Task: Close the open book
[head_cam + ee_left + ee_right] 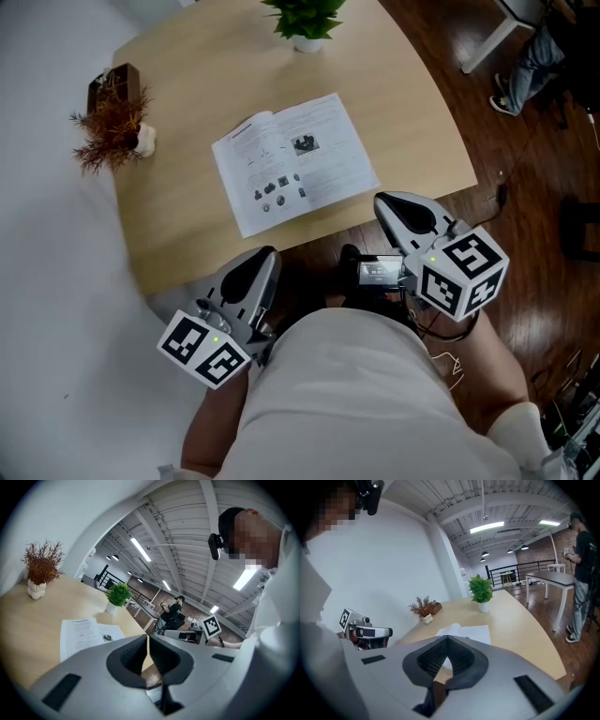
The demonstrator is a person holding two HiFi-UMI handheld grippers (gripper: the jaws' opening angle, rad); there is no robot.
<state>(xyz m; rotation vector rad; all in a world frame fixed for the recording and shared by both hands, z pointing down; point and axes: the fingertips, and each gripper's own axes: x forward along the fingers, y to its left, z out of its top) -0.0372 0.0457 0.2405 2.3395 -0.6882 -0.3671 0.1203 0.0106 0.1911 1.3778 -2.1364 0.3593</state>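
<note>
The open book [293, 160] lies flat near the front of the wooden table [206, 66], both white printed pages up. It also shows in the left gripper view as the book [84, 634] and in the right gripper view as the book [466, 633]. My left gripper [269, 255] hovers off the table's front edge, left of the book, shut and empty; its tips [148, 637] meet. My right gripper [382, 202] sits just off the book's near right corner, shut and empty, tips [447, 638] together.
A green potted plant [304, 21] stands at the table's far edge. A dried reddish plant in a white pot [117, 127] and a dark box [108, 82] sit at the left. A person [527, 66] stands on the wood floor at the right.
</note>
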